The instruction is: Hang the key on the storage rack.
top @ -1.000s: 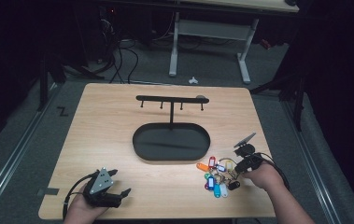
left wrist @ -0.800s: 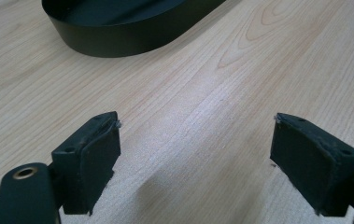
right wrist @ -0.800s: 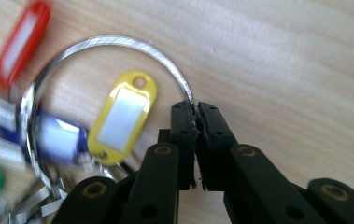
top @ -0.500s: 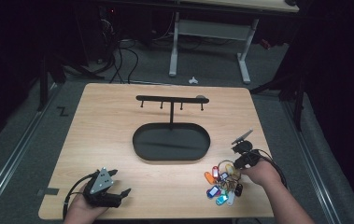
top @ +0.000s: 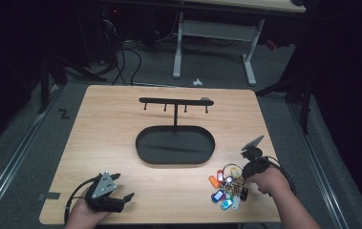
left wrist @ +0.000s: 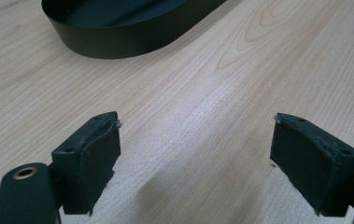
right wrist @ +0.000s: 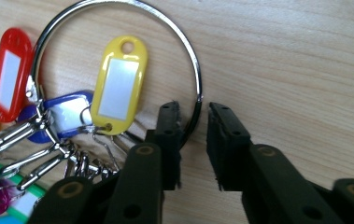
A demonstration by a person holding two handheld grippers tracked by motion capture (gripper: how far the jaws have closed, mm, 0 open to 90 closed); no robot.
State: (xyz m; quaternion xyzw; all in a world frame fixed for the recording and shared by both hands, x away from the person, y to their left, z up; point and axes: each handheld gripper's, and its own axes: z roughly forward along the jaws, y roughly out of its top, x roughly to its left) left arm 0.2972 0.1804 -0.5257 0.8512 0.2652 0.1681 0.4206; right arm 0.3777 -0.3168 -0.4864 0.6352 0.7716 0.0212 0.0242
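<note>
A bunch of coloured key tags on a large metal ring [top: 226,186] lies on the wooden table [top: 121,143] near its front right. In the right gripper view the ring [right wrist: 194,60] carries a yellow tag [right wrist: 118,86], a red tag [right wrist: 9,70] and a blue tag [right wrist: 67,109]. My right gripper [right wrist: 194,108] straddles the ring's wire. Its jaws have just been closing, and a narrow gap remains on each side of the wire. From above, the right gripper [top: 241,176] points at the bunch. My left gripper [top: 125,187] rests open at the front left, nothing between its jaws [left wrist: 195,126].
A black oval tray [top: 175,148] sits mid-table, with a black hook rack [top: 175,101] standing behind it. The tray's wall [left wrist: 118,42] lies ahead of the left gripper. A desk frame and cables stand on the floor beyond the table.
The key bunch has shifted a little toward the table's front edge under the right gripper. The left gripper has not moved.
</note>
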